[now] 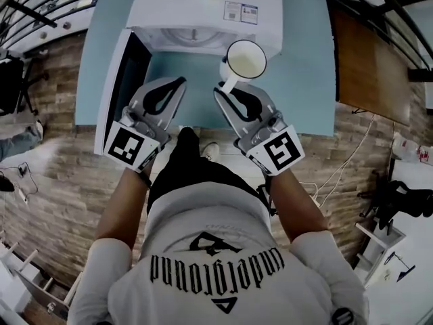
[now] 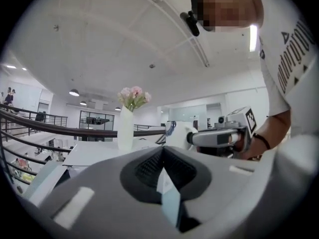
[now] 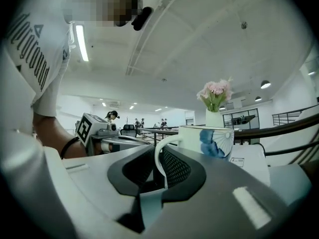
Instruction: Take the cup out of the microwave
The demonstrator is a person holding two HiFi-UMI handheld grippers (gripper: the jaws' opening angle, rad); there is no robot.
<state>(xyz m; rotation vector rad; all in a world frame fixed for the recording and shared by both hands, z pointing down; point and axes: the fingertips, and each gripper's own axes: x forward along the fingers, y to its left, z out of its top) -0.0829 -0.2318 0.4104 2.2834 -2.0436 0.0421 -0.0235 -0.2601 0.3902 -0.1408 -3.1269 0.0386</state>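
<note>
Microwave door [image 1: 116, 93] stands open at far left; white microwave [image 1: 203, 12] sits on blue table [image 1: 308, 80]. Left gripper [image 1: 180, 80] is level in front of the opening, jaws pinched together w/ nothing between. Right gripper [image 1: 221, 90] is just beside it, clamped on the handle of the cup [image 1: 245, 59]. Cup is upright, outside the microwave, by its upper front edge.

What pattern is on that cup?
White cup with a blue fan-like motif; clearest in the right gripper view.
</note>
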